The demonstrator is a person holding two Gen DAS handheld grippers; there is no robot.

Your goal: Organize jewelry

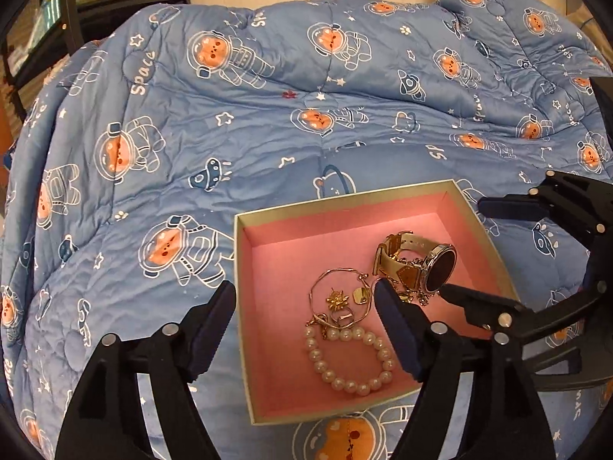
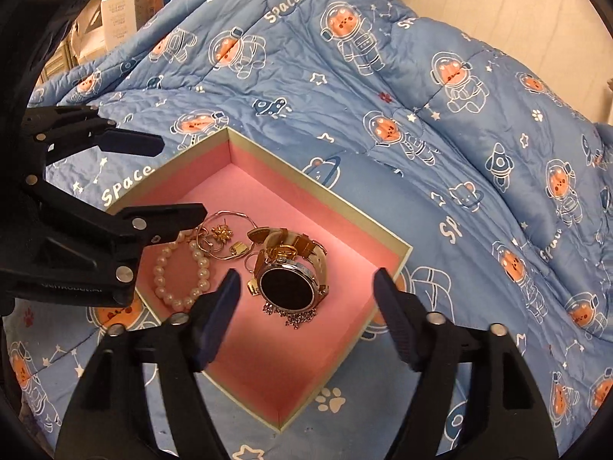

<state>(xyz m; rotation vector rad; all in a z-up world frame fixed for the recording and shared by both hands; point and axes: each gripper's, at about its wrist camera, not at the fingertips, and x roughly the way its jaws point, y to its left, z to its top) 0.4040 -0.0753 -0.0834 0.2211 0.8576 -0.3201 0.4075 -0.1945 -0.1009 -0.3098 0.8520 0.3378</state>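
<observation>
A pink-lined open box (image 1: 245,268) (image 2: 387,237) lies on the bed. In it lie a watch (image 1: 438,268) (image 2: 285,287) with a cream strap, a pearl bracelet (image 1: 346,360) (image 2: 184,276), a thin gold bangle (image 1: 337,299) (image 2: 226,237) and small gold pieces. My left gripper (image 1: 306,329) is open and empty, straddling the box's left wall near the pearls; it also shows in the right wrist view (image 2: 180,176). My right gripper (image 2: 306,303) is open and empty just above the watch; it also shows in the left wrist view (image 1: 459,249).
A blue quilt (image 1: 268,122) (image 2: 440,122) with astronaut bears covers the bed under the box. A dark shelf (image 1: 46,19) stands at the bed's far left. Cartons (image 2: 115,7) stand behind the bed.
</observation>
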